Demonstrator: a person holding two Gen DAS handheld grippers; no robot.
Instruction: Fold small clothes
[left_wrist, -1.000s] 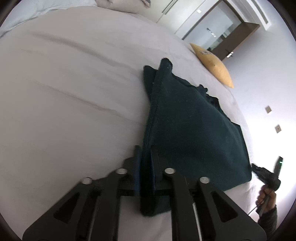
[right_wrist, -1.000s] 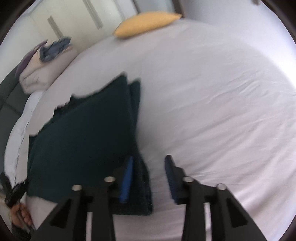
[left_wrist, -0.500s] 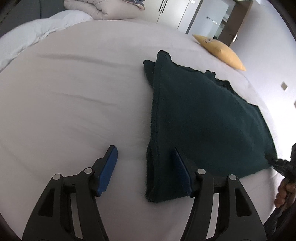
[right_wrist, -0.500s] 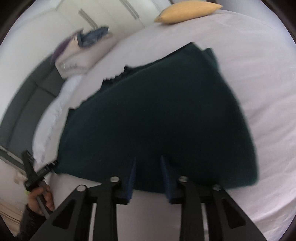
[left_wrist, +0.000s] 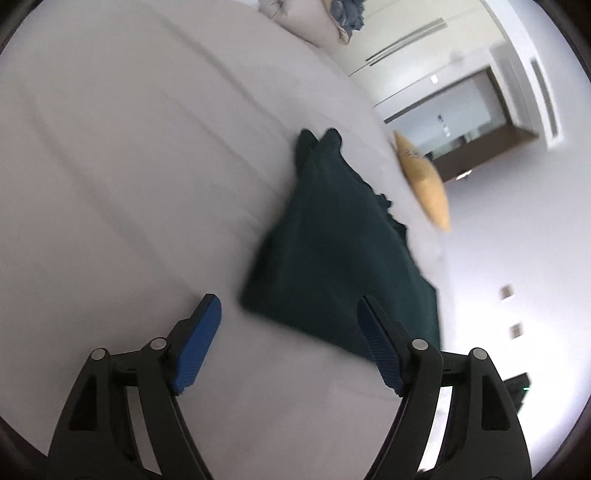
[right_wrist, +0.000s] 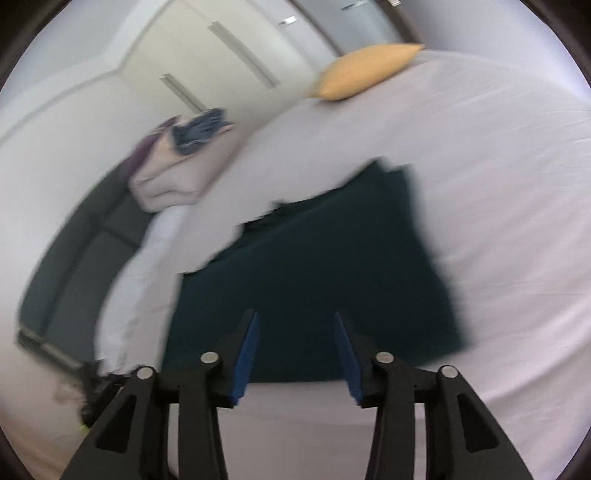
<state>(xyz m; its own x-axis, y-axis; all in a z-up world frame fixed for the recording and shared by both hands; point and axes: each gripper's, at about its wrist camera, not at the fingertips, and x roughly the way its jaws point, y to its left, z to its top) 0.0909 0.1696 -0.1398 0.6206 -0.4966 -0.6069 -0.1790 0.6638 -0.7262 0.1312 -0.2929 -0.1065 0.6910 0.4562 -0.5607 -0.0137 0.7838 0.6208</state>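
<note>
A dark green folded garment (left_wrist: 340, 251) lies flat on the white bed sheet (left_wrist: 129, 166). In the left wrist view my left gripper (left_wrist: 291, 332) hovers over the garment's near corner. Its jaws are opening wide with only sheet and the cloth's edge below them, nothing pinched. In the right wrist view the same garment (right_wrist: 317, 273) spreads ahead of my right gripper (right_wrist: 295, 347). That gripper's jaws are opening above the cloth's near edge, and the blue pads (right_wrist: 246, 354) do not press on it. Both views are blurred by motion.
A yellow pillow (left_wrist: 424, 184) lies at the bed's far edge, also seen as a yellow pillow (right_wrist: 362, 72) in the right view. A folded beige duvet with blue clothes (right_wrist: 184, 155) sits at the bed's far left side. Wardrobe doors stand behind.
My left gripper let go of the garment's edge, opened wide and pulled back with a roll. My right gripper swung over the garment, narrowed, then widened again; the cloth lies flat.
</note>
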